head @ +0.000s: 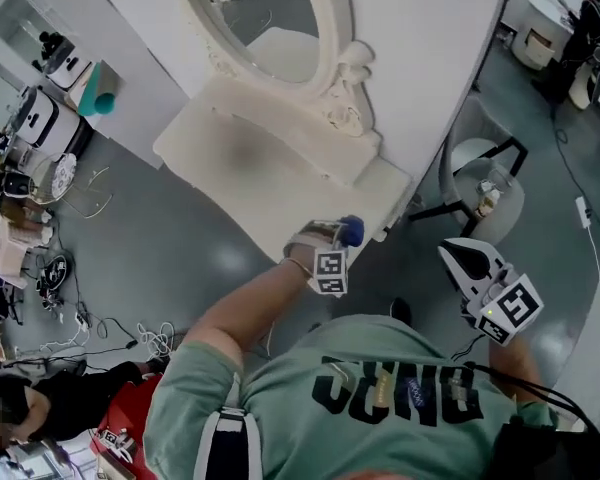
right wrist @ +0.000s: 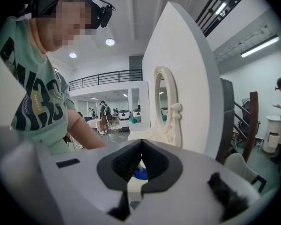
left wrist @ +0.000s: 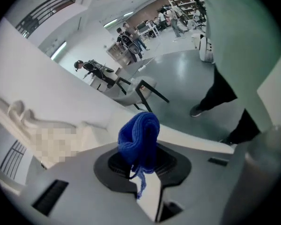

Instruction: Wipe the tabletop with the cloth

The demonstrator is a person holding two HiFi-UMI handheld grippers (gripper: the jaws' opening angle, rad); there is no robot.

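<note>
A white dressing table (head: 260, 158) with an oval mirror (head: 270, 28) stands ahead of me. My left gripper (head: 348, 234) hovers at the tabletop's near right corner, shut on a bunched blue cloth (head: 352, 230). In the left gripper view the cloth (left wrist: 139, 142) sticks up from between the jaws, a loose thread hanging below it. My right gripper (head: 452, 253) is held off the table's right side, over the grey floor, shut with nothing in it. In the right gripper view its jaws meet at the tips (right wrist: 141, 144), with a bit of the blue cloth (right wrist: 140, 174) showing beyond.
A white chair with black legs (head: 485, 183) stands right of the table. Cables and equipment (head: 40, 218) litter the floor on the left, where a person (head: 40, 408) sits low. Another person (head: 585, 18) stands far right by a round stand.
</note>
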